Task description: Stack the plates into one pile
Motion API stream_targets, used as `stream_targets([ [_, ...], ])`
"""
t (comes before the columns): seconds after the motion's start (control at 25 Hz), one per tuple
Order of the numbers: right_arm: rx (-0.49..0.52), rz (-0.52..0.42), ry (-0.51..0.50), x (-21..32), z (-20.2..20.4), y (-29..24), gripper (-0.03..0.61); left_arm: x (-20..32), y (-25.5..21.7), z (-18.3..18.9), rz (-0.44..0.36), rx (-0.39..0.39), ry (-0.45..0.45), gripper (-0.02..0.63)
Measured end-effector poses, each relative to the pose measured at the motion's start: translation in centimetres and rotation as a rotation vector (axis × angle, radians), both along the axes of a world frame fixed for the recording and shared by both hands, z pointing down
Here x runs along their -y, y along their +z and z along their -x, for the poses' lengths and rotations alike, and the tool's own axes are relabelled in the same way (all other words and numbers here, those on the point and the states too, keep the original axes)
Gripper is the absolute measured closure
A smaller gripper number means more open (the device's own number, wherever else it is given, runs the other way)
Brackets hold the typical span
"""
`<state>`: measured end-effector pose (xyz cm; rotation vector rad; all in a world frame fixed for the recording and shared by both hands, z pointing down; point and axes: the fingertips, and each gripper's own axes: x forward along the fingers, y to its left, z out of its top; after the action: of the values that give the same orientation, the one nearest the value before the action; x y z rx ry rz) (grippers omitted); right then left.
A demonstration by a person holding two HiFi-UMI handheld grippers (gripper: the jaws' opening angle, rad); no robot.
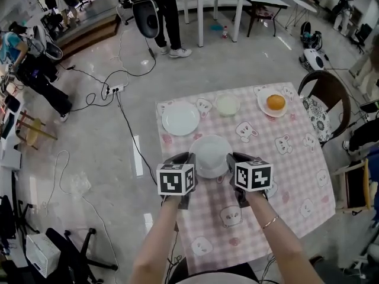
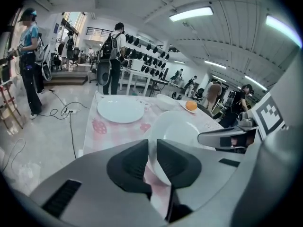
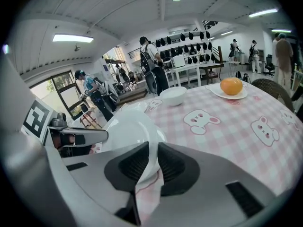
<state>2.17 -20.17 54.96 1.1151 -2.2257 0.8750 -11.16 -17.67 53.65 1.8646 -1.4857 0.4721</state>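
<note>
Left gripper and right gripper sit closest, side by side, each with its jaws drawn narrow and clamped on the rim of the same white plate, the left on its left edge and the right on its right edge. That plate lies between them over the middle of the table, which is covered in a pink checked cloth with bunny prints. Whether the plate rests on the cloth or is lifted off it I cannot tell. Farther out to the left lies a second plate, empty. Beyond the held plate stands a small bowl, and to its right a third plate carries an orange.
</note>
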Motion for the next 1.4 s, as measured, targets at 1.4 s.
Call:
stream_targets([
  [1.4, -0.094, -0.04, -0.027, 1.6, -0.2, 2.4, 0.488, 1.5, 2.9, -0.4, 0.048, 0.042, 0.026, 0.52],
])
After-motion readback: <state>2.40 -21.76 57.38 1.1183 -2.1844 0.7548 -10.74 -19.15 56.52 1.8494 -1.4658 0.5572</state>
